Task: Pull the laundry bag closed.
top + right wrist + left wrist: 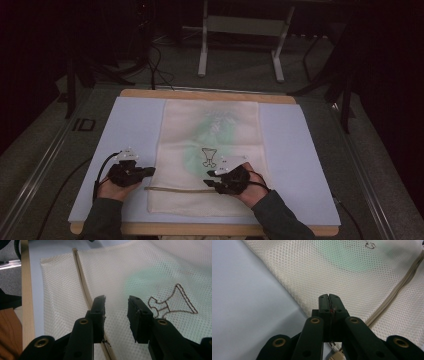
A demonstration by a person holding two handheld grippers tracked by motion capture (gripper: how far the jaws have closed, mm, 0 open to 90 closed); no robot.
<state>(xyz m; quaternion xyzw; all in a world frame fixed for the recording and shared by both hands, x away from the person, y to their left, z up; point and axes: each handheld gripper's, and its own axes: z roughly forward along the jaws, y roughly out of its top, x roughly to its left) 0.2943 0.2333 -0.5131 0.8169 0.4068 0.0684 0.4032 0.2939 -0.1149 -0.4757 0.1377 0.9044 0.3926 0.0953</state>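
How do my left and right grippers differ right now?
The left gripper has its jaws pressed together, while the right gripper has its jaws apart. The left sits at the left edge of the mesh bag; the right hovers over the bag, beside its zipper. Both are black.

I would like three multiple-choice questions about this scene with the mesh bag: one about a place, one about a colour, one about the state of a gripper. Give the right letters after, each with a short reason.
1. Where does the mesh bag lie?
A. on the pale blue mat
B. on the floor
C. on a chair

2. What colour shows faintly through the mesh?
A. red
B. green
C. orange

3. How do the jaws of the right gripper stand?
A. pressed together
B. apart, nothing between them
C. shut on a cable

Answers: 1 A, the bag lies flat on the mat in the high view. 2 B, a green patch shows through the white mesh. 3 B, a gap with mesh behind it shows in the right gripper view.
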